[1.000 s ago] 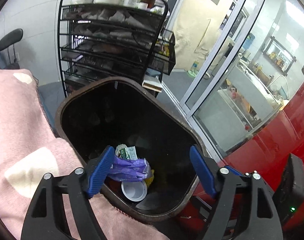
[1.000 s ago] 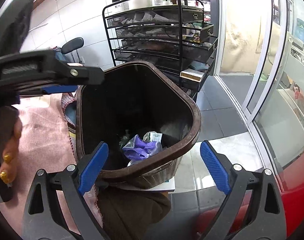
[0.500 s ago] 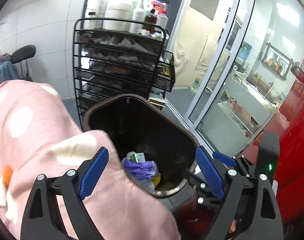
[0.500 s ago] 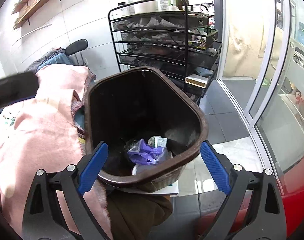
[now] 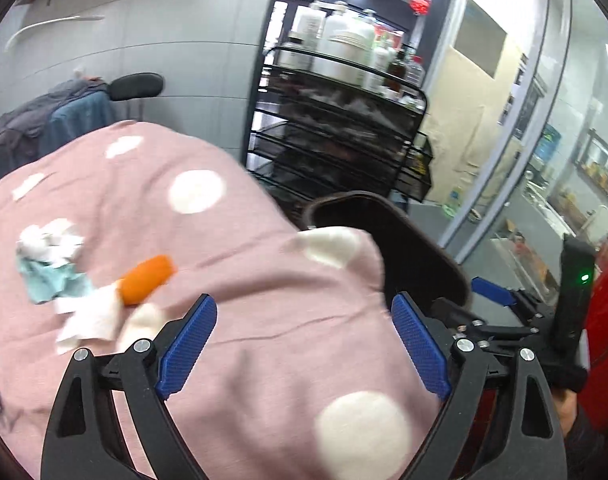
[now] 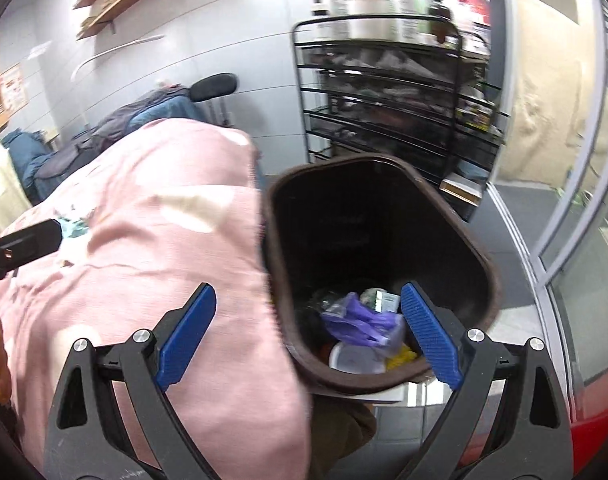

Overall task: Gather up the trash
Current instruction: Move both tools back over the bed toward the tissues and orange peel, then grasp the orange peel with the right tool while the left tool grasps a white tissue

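On the pink spotted cloth [image 5: 239, 264]: orange scrap [image 5: 145, 280], long axis tilted up to the right, blurred; crumpled tissues [image 5: 49, 260] beside it.
Bin [image 6: 376, 216]: just right of the cloth, purple glove [image 6: 360, 322] and white cup [image 6: 356, 360] inside.
Hidden: bin interior from the left view.
Left gripper [image 5: 304, 344]: jaws wide, empty.
Right gripper [image 6: 308, 340]: jaws wide, empty.

Grey tiled wall [image 5: 175, 60], black wire rack [image 6: 384, 92], glass partition [image 5: 544, 160].
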Tool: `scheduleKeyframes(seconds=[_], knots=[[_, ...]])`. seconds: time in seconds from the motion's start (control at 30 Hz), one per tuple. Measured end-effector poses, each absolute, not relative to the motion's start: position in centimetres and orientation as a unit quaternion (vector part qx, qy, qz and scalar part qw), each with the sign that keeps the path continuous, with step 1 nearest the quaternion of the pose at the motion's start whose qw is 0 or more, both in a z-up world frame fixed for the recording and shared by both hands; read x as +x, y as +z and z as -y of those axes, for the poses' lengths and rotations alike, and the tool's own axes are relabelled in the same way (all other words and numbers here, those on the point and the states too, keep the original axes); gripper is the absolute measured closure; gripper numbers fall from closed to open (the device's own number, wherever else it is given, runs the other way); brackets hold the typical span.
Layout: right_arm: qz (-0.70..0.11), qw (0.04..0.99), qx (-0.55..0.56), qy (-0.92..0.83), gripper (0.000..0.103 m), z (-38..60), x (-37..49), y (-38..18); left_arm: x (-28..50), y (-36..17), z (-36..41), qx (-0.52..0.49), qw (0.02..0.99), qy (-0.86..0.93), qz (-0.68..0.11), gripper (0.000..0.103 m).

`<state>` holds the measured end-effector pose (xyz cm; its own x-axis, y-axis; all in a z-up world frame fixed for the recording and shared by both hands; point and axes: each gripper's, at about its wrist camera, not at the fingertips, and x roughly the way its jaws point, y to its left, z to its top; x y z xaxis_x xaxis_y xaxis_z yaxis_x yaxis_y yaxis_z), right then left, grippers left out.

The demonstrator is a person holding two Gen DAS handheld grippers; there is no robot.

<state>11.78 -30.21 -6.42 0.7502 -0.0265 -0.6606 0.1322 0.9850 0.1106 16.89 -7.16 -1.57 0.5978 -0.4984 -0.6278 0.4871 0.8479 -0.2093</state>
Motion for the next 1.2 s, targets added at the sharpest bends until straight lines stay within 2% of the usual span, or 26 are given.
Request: scheduleKeyframes(seconds=[0.37, 0.77, 1.07, 1.2], knots=[[-0.372, 0.923, 0.037, 0.088, 0.011, 22.4, 15.7, -4.3, 18.9, -2.6, -3.2, -0.015, 0.918, -0.161, -0.362, 0.015], [-0.416, 0.887, -0.048, 0.193, 0.011, 12.2, 22.1, -4.2, 22.3, -3.2, -9.5, -0.027, 0.917, -0.109, -0.382, 0.034], [-0.473, 0.853, -0.082, 0.204, 0.027, 8.9, 27.9, -5.6, 28.1, -3.5, -9.5, -0.007, 0.911, -0.105, -0.398, 0.053], [-0.49, 0.844, -0.087, 0.197, 0.033, 8.5, 29.6, -6.4, 30.0, -4.0, -9.0, 0.006, 0.906, -0.101, -0.411, 0.057]])
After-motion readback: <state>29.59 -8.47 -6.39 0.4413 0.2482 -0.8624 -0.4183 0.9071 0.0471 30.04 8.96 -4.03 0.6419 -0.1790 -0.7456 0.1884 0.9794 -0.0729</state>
